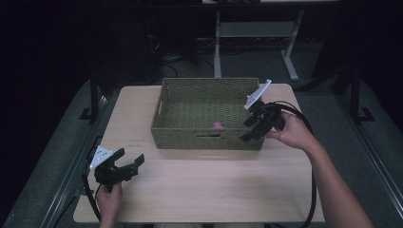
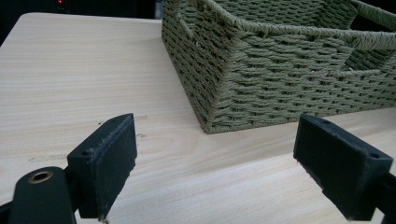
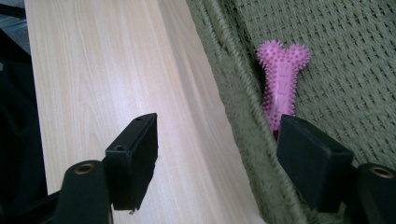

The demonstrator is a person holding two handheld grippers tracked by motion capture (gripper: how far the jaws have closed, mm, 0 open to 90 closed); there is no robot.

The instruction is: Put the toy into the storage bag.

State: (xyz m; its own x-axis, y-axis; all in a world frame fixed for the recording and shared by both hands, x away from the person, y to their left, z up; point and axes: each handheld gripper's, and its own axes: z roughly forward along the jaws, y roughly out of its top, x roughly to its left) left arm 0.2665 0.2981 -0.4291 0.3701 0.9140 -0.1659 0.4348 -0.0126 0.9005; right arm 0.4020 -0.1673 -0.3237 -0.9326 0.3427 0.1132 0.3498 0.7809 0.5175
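left gripper [image 1: 129,166] hovers low over the near-left desk [image 1: 204,185], jaws released, nothing between them. right gripper [image 1: 251,128], jaws released, straddles the near right wall of the woven basket [image 1: 190,90]. pink spiky bone toy [image 3: 282,83] lies inside, against that near wall.

The pale wooden table [image 1: 199,180] has a smooth, faintly glossy grain. The olive-green woven rope basket [image 2: 280,79] looks rough and matt. The pink rubbery bone-shaped toy [image 3: 281,84] bristles with small nubs. The jaw pads are matt black.

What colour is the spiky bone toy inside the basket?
Pink; the bone toy shows best in the right gripper view.
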